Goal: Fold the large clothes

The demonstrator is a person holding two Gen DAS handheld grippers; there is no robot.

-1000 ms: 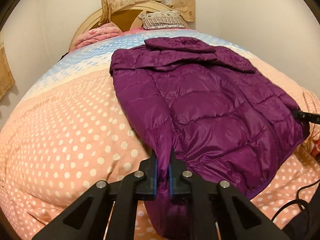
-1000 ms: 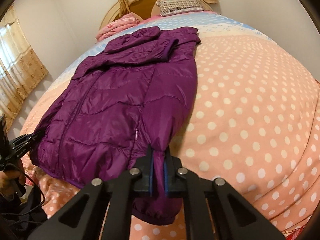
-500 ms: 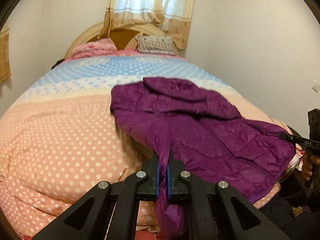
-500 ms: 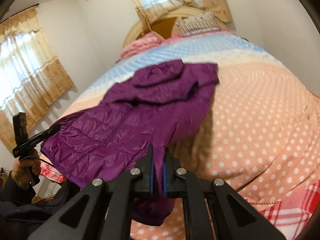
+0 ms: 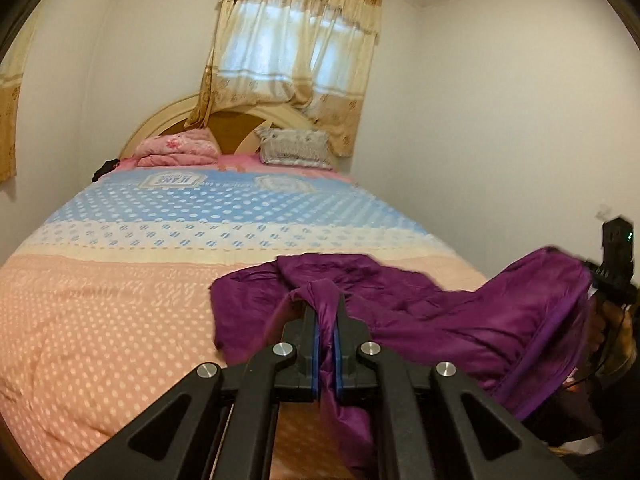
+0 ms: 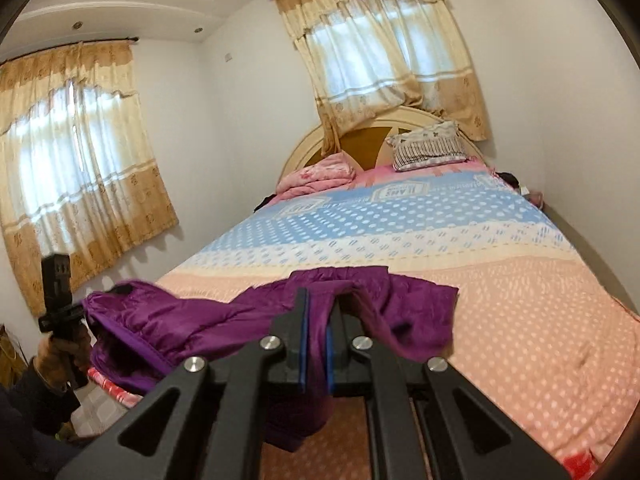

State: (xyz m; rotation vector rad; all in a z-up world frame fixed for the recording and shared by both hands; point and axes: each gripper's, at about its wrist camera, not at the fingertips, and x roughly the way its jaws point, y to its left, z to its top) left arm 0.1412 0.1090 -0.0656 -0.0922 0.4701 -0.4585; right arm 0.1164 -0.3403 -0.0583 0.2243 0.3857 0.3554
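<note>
Purple and puffy, the jacket (image 5: 440,320) hangs lifted over the foot end of the bed (image 5: 120,300), well short of its headboard (image 6: 360,136). The left gripper (image 5: 325,320) pinches one bunch of its fabric, the right gripper (image 6: 318,320) another, and a fold dangles below each clamp.

Looking up the bed (image 5: 120,300) toward the headboard (image 5: 168,120), low and close. Sharing the purple jacket (image 5: 460,312) and pillows (image 6: 430,146).
</note>
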